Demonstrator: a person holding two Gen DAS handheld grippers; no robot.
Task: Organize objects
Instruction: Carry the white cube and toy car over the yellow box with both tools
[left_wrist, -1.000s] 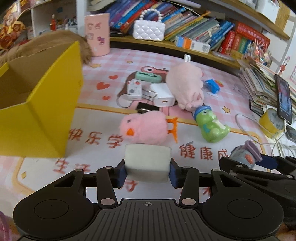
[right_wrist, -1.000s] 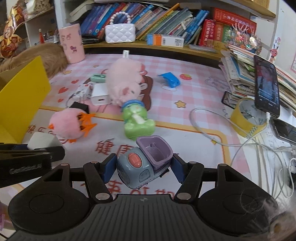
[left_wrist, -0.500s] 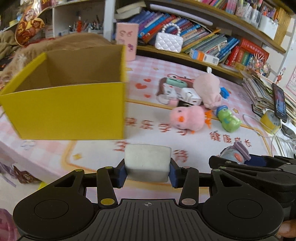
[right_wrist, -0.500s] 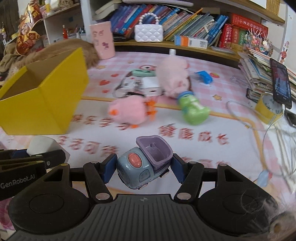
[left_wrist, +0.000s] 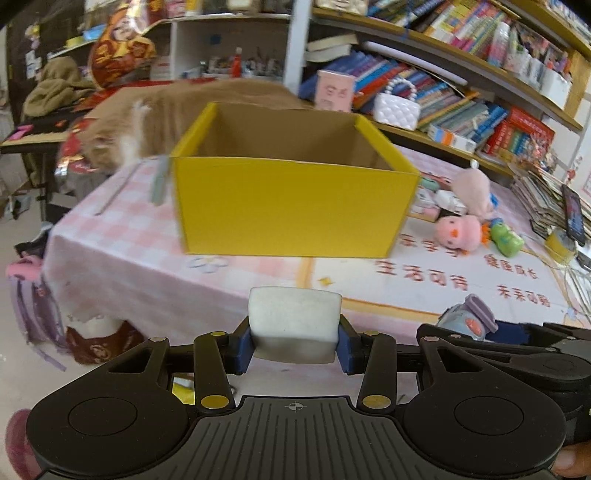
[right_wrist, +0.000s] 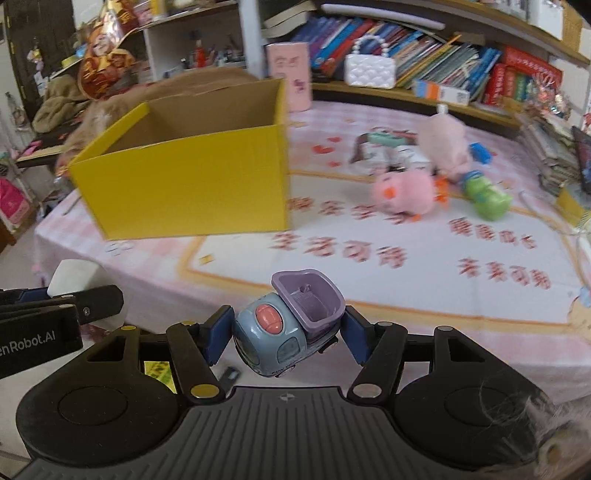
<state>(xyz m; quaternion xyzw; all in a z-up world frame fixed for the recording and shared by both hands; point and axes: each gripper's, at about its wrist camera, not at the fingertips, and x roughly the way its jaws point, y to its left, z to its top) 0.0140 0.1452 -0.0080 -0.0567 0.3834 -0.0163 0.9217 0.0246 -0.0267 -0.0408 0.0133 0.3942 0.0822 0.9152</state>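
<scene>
My left gripper (left_wrist: 294, 341) is shut on a white block (left_wrist: 294, 319), held in the air in front of the table's near edge. My right gripper (right_wrist: 284, 332) is shut on a grey-blue toy truck with a purple bucket (right_wrist: 291, 325), to the right of the left one. An open yellow box (left_wrist: 291, 199) stands on the table straight ahead; it also shows in the right wrist view (right_wrist: 192, 177), up and to the left. Its inside looks bare as far as I can see.
A pink plush chick (left_wrist: 458, 230), a green dinosaur toy (left_wrist: 506, 236), a pink plush pig (left_wrist: 474, 188) and white chargers (right_wrist: 402, 157) lie right of the box. An orange cat (left_wrist: 147, 118) lies behind it. Bookshelves (left_wrist: 443, 99) line the back. A book stack and phone (left_wrist: 572, 214) are at far right.
Both grippers have pulled back and swung left with their loads. The yellow box moved from the left side of the views to the centre; the toys shifted right and farther away.
</scene>
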